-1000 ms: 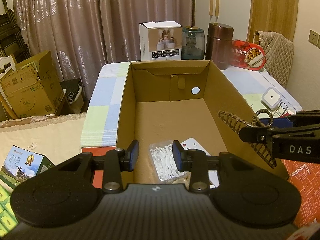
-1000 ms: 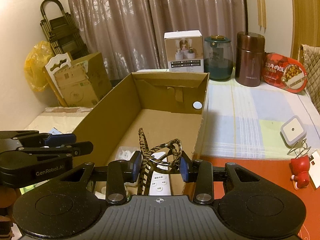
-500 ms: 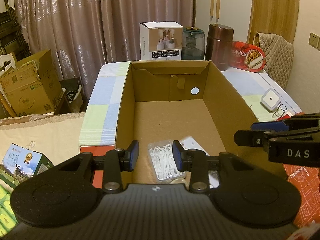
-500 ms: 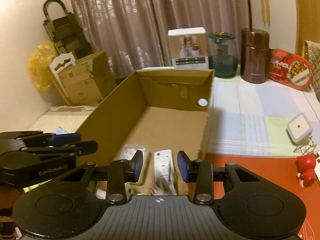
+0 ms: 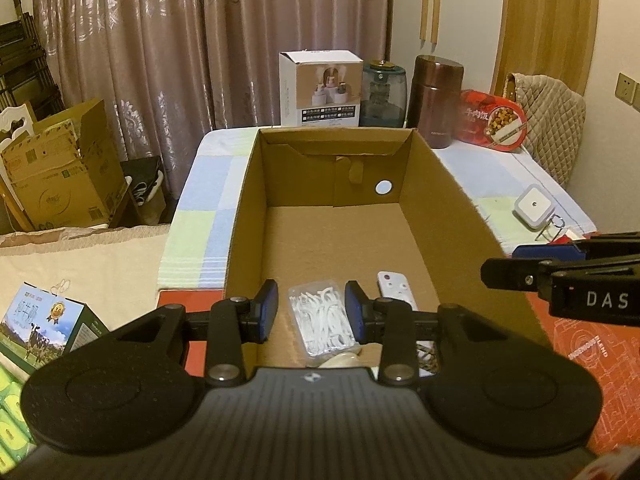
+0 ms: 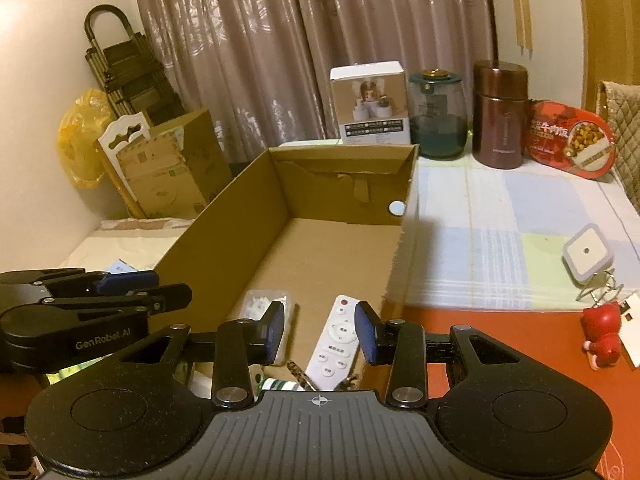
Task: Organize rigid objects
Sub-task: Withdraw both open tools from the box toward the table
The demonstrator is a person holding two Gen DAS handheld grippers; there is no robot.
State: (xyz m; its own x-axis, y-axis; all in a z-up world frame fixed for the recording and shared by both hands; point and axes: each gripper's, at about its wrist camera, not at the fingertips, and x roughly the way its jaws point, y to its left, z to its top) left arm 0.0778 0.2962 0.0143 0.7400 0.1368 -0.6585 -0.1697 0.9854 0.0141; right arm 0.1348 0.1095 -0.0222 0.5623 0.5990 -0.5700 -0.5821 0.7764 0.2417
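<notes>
Both my grippers, left (image 5: 307,311) and right (image 6: 319,332), hang empty, jaws narrowed over the cardboard box (image 6: 224,216); swinging wide could clip its wall.

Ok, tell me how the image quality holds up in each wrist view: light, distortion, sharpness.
Left wrist view: dim warm indoor light, fisheye bending the curtain edges, dark vignette in the corners; the cardboard box interior reads sharp. Right wrist view: same warm cast and barrel distortion, the white remote crisp, the box's right wall casting a soft shadow on the tablecloth.

Blk hand-held gripper (image 5: 307,312), blue pads (image 5: 267,309)
</notes>
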